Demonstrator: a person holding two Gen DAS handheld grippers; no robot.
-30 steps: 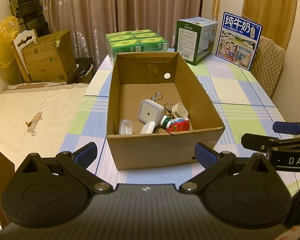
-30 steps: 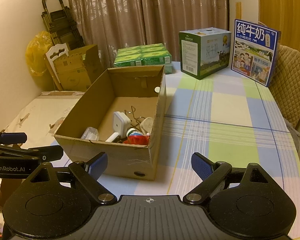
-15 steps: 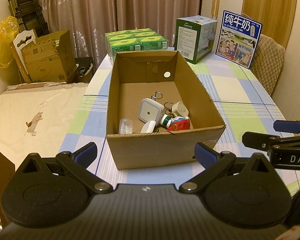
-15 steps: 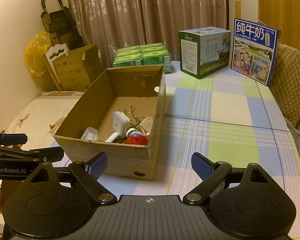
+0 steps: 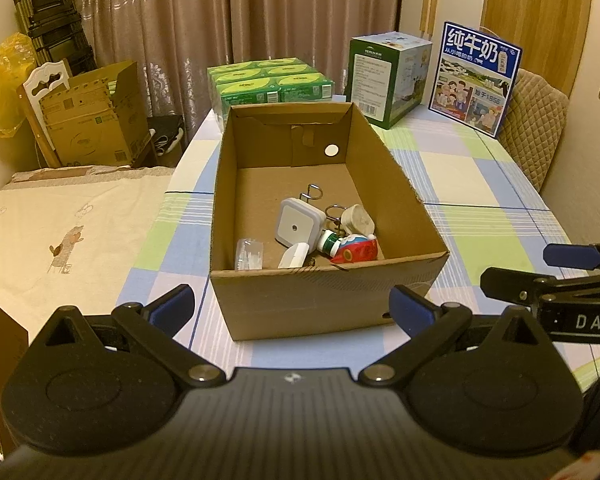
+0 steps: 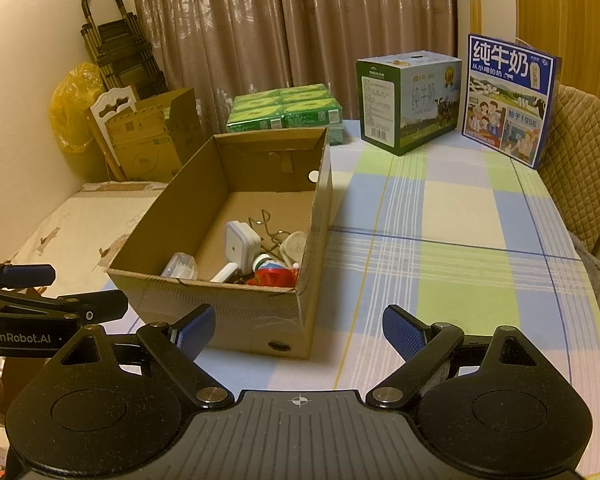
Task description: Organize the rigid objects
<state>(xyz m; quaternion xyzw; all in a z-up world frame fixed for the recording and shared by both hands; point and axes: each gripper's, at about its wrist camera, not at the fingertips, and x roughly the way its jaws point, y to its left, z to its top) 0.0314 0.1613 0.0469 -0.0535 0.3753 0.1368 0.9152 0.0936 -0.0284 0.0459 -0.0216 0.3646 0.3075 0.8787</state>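
An open cardboard box (image 5: 324, 296) (image 6: 236, 312) stands on the checked tablecloth. Inside lie a white square night light (image 5: 299, 227) (image 6: 240, 245), a clear plastic packet (image 5: 249, 254) (image 6: 179, 266), a red and white tube with a green cap (image 5: 350, 249) (image 6: 274, 275), a round cream piece (image 5: 358, 219), a white plug (image 5: 294, 255) and wire hooks (image 5: 314, 192). My left gripper (image 5: 292, 306) is open and empty, just in front of the box. My right gripper (image 6: 298, 330) is open and empty, at the box's near right corner. Each gripper shows at the other view's edge.
At the table's far end stand green tissue packs (image 5: 270, 84), a green milk carton box (image 5: 388, 76) and a blue milk box (image 5: 474, 78). A padded chair (image 5: 534, 136) is at the right. A bed (image 5: 60, 220) and cardboard boxes (image 5: 96, 116) lie left.
Both grippers have drifted very slightly; the box and its contents have not moved.
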